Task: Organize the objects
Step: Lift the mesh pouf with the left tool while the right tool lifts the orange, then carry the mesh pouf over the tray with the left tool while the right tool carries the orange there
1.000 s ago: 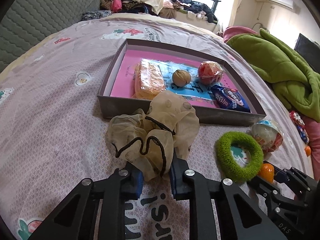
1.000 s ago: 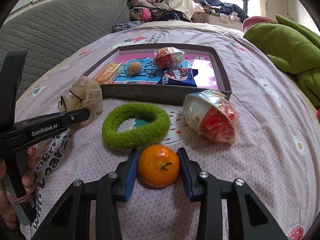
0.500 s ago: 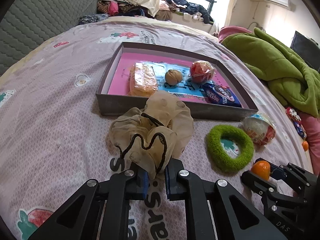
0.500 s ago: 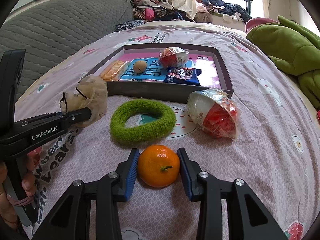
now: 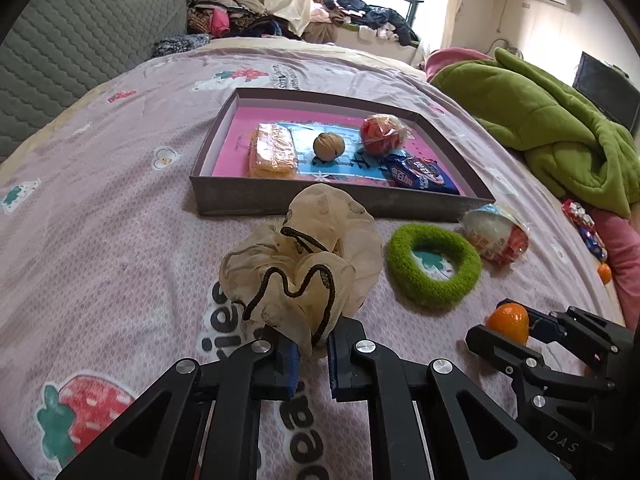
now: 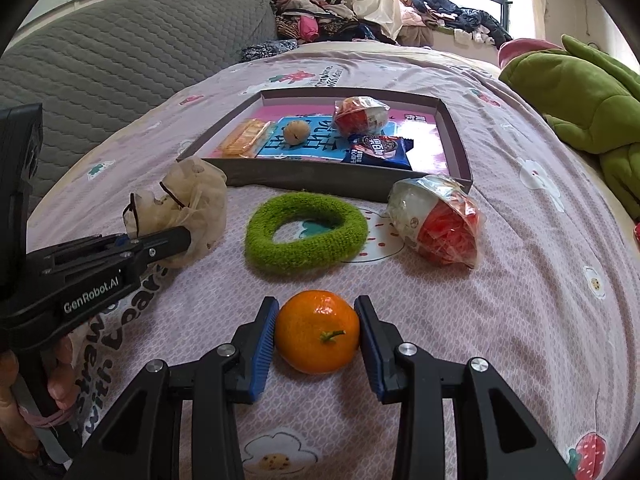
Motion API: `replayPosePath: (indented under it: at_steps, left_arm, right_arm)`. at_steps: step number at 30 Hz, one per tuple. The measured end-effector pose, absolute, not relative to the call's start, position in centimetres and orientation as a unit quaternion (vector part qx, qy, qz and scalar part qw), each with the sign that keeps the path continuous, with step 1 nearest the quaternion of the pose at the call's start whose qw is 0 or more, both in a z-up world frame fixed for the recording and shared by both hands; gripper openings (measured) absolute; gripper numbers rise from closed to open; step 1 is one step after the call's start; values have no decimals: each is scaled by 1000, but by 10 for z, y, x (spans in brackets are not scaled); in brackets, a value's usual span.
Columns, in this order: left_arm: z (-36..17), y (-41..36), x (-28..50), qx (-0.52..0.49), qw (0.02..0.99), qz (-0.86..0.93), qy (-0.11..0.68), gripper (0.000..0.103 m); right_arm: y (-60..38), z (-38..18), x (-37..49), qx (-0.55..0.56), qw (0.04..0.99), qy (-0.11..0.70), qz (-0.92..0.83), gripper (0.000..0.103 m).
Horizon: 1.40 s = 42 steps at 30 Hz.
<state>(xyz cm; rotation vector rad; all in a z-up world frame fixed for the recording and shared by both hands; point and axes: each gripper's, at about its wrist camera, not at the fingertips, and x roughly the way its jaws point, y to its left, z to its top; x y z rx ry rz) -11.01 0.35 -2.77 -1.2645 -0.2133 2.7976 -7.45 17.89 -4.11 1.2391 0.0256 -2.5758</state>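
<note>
On the near part of the bed point(image 6: 520, 280), short of the tray point(image 5: 224, 196), both grippers slant downward. The left gripper point(image 5: 312, 354) pinches only the hem of the beige scrunchie point(image 5: 304, 268), so the thin fabric could slip free. The right gripper point(image 6: 316, 334) squeezes the round orange point(image 6: 317, 331), which could roll out.

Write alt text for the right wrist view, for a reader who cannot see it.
The right hand-held gripper is shut on a small orange resting on a pink printed bedsheet. Beyond it lie a green fuzzy ring and a wrapped red-and-white ball, in front of a shallow box holding snacks. At left, the left hand-held gripper pinches a beige sheer scrunchie.
</note>
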Motion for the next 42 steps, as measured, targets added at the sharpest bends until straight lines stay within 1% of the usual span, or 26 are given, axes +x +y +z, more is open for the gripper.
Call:
replayPosePath:
  at_steps: [22,42]
  left_arm:
    - [-4,15,-74,-398,33,914,-66,10]
    - [39,20,-47,-349,25,935,-59,10]
  right_arm:
    - [179,-18,-49,405,153,-3,-901,39]
    - [187,30,-30,338,149,-21,-929,39]
